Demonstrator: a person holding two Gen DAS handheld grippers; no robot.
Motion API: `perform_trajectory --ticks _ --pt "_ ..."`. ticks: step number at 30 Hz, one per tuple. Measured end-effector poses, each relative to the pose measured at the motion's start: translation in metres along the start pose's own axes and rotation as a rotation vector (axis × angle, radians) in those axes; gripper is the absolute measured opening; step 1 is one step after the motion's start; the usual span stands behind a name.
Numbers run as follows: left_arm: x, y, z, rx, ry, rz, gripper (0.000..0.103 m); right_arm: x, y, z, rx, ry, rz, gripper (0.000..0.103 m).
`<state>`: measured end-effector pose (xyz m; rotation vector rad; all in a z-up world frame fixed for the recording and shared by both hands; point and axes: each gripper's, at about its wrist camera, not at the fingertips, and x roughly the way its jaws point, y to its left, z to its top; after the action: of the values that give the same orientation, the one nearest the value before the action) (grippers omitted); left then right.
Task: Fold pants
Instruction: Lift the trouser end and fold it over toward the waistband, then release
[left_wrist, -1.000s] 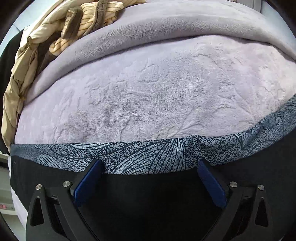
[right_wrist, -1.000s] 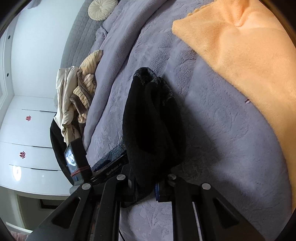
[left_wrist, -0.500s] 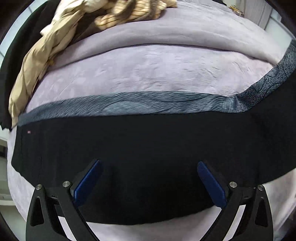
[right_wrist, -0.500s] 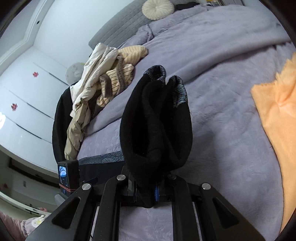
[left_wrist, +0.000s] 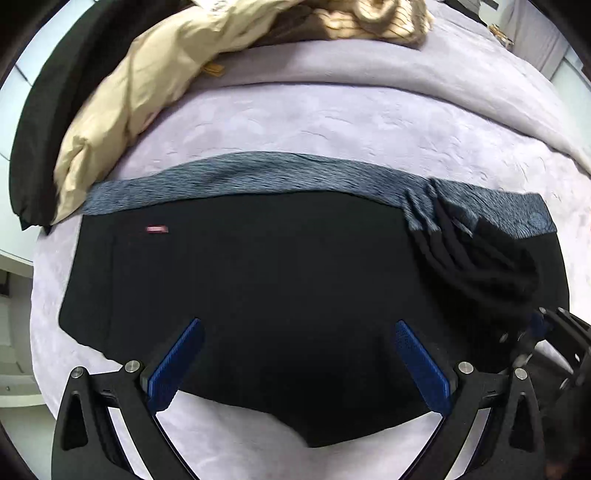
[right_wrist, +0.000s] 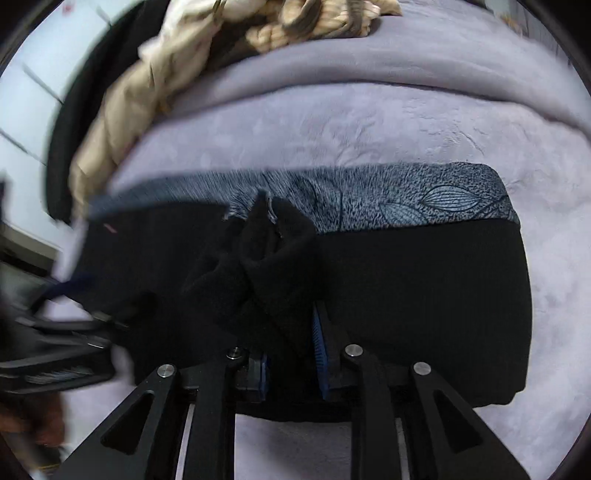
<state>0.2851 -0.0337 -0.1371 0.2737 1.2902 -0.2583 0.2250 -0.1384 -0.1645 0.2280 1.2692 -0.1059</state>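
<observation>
The black pants (left_wrist: 258, 288) with a blue-grey patterned band (left_wrist: 258, 177) lie flat on the lilac bed cover. My left gripper (left_wrist: 295, 354) is open and empty, hovering over the near part of the pants. My right gripper (right_wrist: 291, 347) is shut on a bunched fold of the pants (right_wrist: 266, 258) and holds it over the flat part; it also shows at the right of the left wrist view (left_wrist: 532, 332). The patterned band shows in the right wrist view (right_wrist: 406, 199) too. The right wrist view is blurred at its left side.
A heap of beige and striped clothes (left_wrist: 155, 85) and a black garment (left_wrist: 48, 110) lie at the back left of the bed. The lilac blanket (left_wrist: 369, 122) surrounds the pants. The left gripper shows blurred at the left of the right wrist view (right_wrist: 55, 332).
My right gripper has swung round and come down over the flat pants with the bunched fold. My left gripper has drawn back, so more of the pants shows.
</observation>
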Motion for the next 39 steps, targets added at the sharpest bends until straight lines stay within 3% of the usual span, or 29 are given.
perform_trajectory --ticks 2,5,7,10,12,14,15,16,19,20,21,23,27,33,35,36,37,39 --pt "-0.003 0.013 0.003 -0.011 -0.018 -0.016 0.103 -0.019 0.021 -0.007 -0.085 -0.024 0.007 0.052" --pt "-0.007 0.021 0.014 -0.019 -0.029 -0.073 0.103 -0.053 0.011 -0.018 -0.049 -0.061 0.110 0.056" --pt "-0.014 0.012 0.015 -0.002 -0.036 -0.109 0.103 -0.061 -0.027 -0.022 0.149 -0.050 0.204 0.056" --pt "-0.013 -0.011 0.024 0.038 -0.024 -0.195 0.103 -0.048 -0.102 -0.041 0.548 -0.020 0.403 0.056" --pt "-0.008 -0.032 0.026 0.060 0.006 -0.252 0.103 -0.037 -0.132 -0.054 0.689 -0.022 0.484 0.056" --pt "0.003 -0.050 0.029 0.087 0.026 -0.285 0.103 -0.026 -0.144 -0.062 0.752 -0.010 0.522 0.055" --pt "0.008 -0.058 0.030 0.099 0.029 -0.283 0.097 -0.019 -0.149 -0.066 0.789 -0.001 0.547 0.054" --pt "0.014 -0.066 0.029 0.112 0.041 -0.279 0.082 -0.013 -0.153 -0.068 0.820 -0.001 0.572 0.053" --pt "0.030 -0.081 0.028 0.127 0.105 -0.308 0.054 0.003 -0.162 -0.073 0.933 -0.012 0.646 0.051" --pt "0.034 -0.084 0.028 0.131 0.116 -0.309 0.052 0.010 -0.166 -0.077 0.982 -0.002 0.670 0.039" --pt "0.033 -0.087 0.027 0.137 0.113 -0.297 0.052 0.017 -0.168 -0.079 1.021 0.017 0.683 0.004" --pt "0.022 -0.092 0.021 0.150 0.101 -0.286 0.047 0.015 -0.165 -0.078 1.022 0.027 0.669 0.004" --pt "0.002 -0.082 0.007 0.162 0.052 -0.278 0.047 -0.007 -0.149 -0.060 0.872 0.023 0.628 0.004" --pt "0.025 -0.077 -0.014 0.131 0.073 -0.249 0.047 0.016 -0.141 -0.072 0.873 0.097 0.583 0.004" --pt "0.019 -0.079 -0.016 0.125 0.062 -0.223 0.056 0.014 -0.143 -0.072 0.844 0.103 0.575 0.004" --pt "0.016 -0.079 -0.015 0.122 0.057 -0.212 0.065 0.010 -0.143 -0.067 0.813 0.113 0.574 0.007" --pt "0.009 -0.077 -0.014 0.116 0.043 -0.208 0.066 0.007 -0.140 -0.060 0.782 0.127 0.570 0.008" --pt "-0.004 -0.072 -0.011 0.116 0.014 -0.210 0.066 -0.006 -0.136 -0.048 0.687 0.157 0.570 0.024"
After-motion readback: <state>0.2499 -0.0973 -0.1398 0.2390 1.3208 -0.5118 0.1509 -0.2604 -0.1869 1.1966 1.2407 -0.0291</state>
